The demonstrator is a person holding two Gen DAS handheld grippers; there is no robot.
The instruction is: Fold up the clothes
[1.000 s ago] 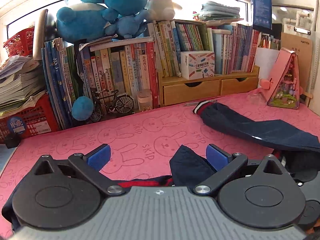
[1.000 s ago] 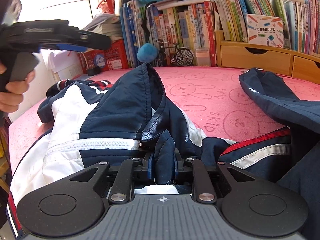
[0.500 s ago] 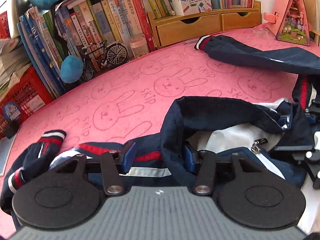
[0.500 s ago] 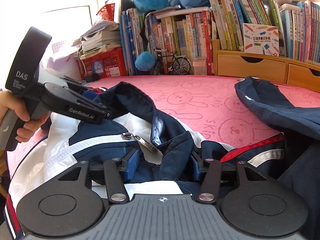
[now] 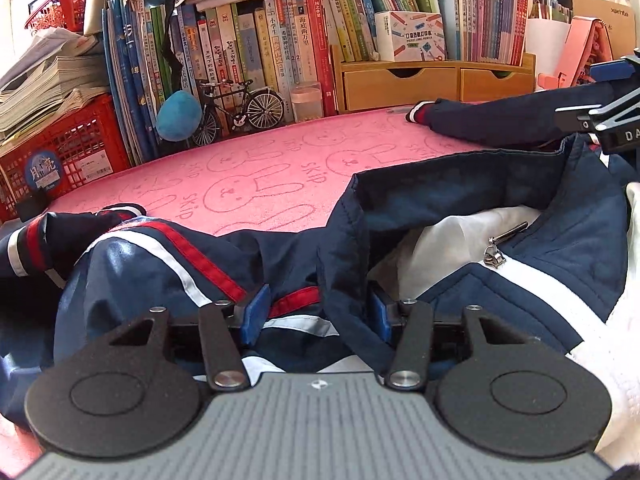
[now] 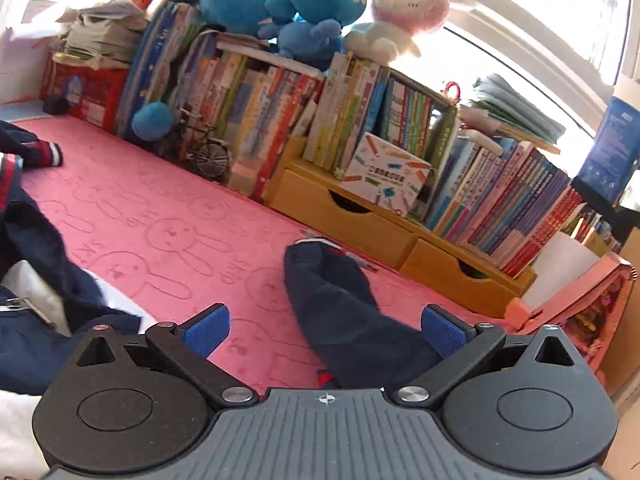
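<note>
Navy fabric with red and white stripes, the jacket (image 5: pixel 460 208), lies rumpled on the pink bunny-print mat (image 5: pixel 256 172). A fold of its collar edge sits between the blue pads of the left gripper (image 5: pixel 318 312), whose fingers stand partly apart around it. One sleeve (image 6: pixel 340 312) stretches toward the wooden drawers (image 6: pixel 384 236), passing beneath the right gripper (image 6: pixel 324 326), which is spread wide and holds nothing.
</note>
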